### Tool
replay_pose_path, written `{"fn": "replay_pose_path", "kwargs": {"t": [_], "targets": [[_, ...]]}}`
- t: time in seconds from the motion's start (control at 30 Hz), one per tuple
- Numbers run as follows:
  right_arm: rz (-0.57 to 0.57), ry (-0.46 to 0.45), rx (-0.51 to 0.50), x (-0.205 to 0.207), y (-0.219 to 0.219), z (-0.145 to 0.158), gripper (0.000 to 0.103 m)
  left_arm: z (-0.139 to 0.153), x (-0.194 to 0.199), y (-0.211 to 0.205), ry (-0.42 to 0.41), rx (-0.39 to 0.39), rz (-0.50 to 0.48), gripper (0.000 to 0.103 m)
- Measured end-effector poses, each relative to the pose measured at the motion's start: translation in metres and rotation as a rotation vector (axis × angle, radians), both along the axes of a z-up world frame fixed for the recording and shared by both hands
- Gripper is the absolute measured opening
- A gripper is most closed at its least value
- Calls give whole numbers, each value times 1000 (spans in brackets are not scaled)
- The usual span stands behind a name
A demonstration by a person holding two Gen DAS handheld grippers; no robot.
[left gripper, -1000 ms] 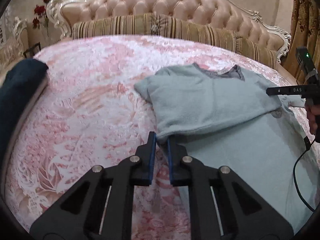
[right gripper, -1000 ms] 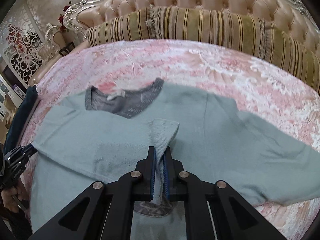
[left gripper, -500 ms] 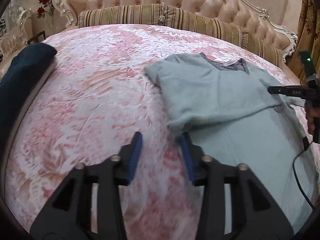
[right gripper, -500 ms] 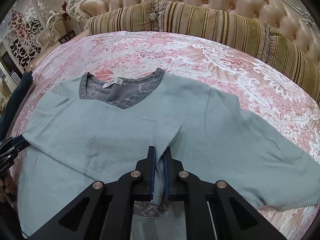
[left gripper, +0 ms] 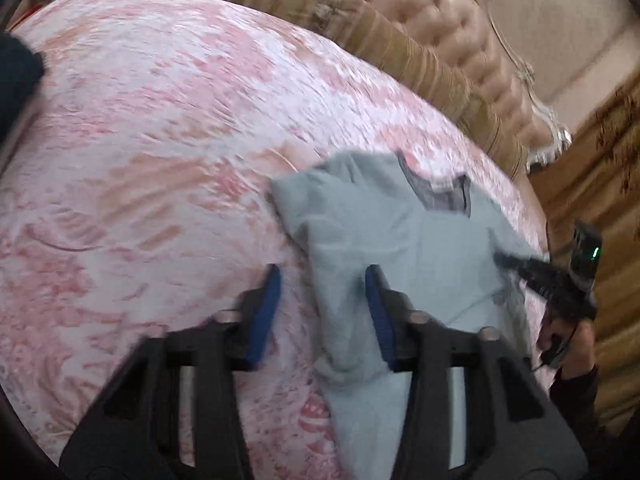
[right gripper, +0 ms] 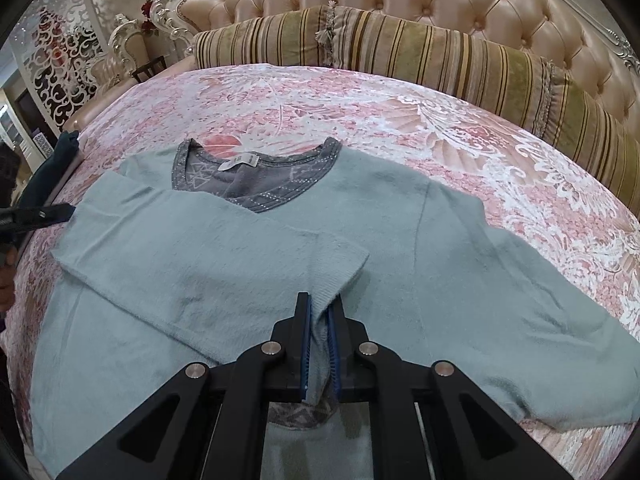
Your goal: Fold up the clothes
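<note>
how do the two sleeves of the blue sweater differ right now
The left sleeve lies folded across the sweater chest; the right sleeve lies spread out over the bedspread. The right gripper pinches the left sleeve's cuff; nothing holds the right sleeve. Both are the same fuzzy pale blue.

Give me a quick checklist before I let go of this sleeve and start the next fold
1. Right gripper clamped on sleeve cuff: ok.
2. Left gripper open, holding nothing: ok.
3. Left sleeve lies flat across sweater chest: ok.
4. Right sleeve folded in: not ok, it lies spread out on the bedspread.
5. Collar flat, label up: ok.
6. Bottom hem straight: cannot tell, hidden by the gripper.
</note>
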State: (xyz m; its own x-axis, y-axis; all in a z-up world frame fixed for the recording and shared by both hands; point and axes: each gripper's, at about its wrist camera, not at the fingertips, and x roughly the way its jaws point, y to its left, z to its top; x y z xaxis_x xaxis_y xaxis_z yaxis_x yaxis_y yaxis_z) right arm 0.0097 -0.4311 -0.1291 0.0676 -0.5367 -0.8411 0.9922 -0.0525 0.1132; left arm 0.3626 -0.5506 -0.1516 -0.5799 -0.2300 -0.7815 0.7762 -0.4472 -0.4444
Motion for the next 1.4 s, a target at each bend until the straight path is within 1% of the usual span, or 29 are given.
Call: {"fn": "replay_pose_path", "kwargs": {"t": [0.03, 0.17, 0.23, 0.33, 0.43, 0.5, 0.57, 0.6, 0.63, 0.67, 0.73, 0.83, 0.93, 0.97, 1.03, 1.2, 1.27, 1.37, 1.4], "targets": [[2, 2, -10, 1, 3, 2, 8, -1, -1, 2, -23, -12, 5, 4], [22, 41, -62, 10, 19, 14, 7, 4, 4, 24, -12, -80, -12, 4], [23, 35, -52, 10, 20, 12, 7, 2, 5, 24, -14, -82, -16, 4], [15, 8, -12, 4, 13, 1, 7, -6, 2, 19, -33, -68, -17, 6], [15, 13, -13, 6, 13, 0, 7, 2, 8, 19, -19, -77, -16, 10], [18, 13, -13, 5, 13, -1, 7, 12, 22, 9, 35, -80, 26, 18], [17, 10, -13, 4, 14, -1, 7, 17, 35, -7, 103, -63, 68, 39], [17, 9, -13, 4, 14, -2, 7, 14, 40, -20, 161, -18, 71, 43], [17, 9, -13, 4, 14, -2, 7, 9, 40, -29, 190, 19, 76, 48], [17, 8, -13, 5, 14, -2, 7, 4, 41, -37, 206, 43, 84, 48], [18, 8, -13, 5, 14, -2, 7, -7, 37, -53, 231, 83, 89, 48], [21, 10, -11, 4, 13, -2, 7, -15, 28, -62, 232, 99, 58, 45], [22, 17, -12, 5, 13, -2, 7, -17, 21, -63, 230, 99, 20, 44], [23, 21, -14, 6, 13, -2, 7, -18, 19, -63, 229, 99, 8, 32], [24, 23, -22, 6, 14, -2, 7, -17, 17, -64, 232, 95, -6, 12], [9, -12, -53, 2, 19, -3, 7, -13, 21, -66, 249, 72, -16, 12], [1, -22, -63, 1, 20, -4, 7, -12, 22, -67, 256, 63, -20, 5], [-13, -28, -77, 0, 22, -4, 7, -10, 24, -69, 266, 49, -26, 4], [-17, -26, -80, 0, 22, -3, 7, -9, 22, -69, 257, 37, -25, 4]]}}
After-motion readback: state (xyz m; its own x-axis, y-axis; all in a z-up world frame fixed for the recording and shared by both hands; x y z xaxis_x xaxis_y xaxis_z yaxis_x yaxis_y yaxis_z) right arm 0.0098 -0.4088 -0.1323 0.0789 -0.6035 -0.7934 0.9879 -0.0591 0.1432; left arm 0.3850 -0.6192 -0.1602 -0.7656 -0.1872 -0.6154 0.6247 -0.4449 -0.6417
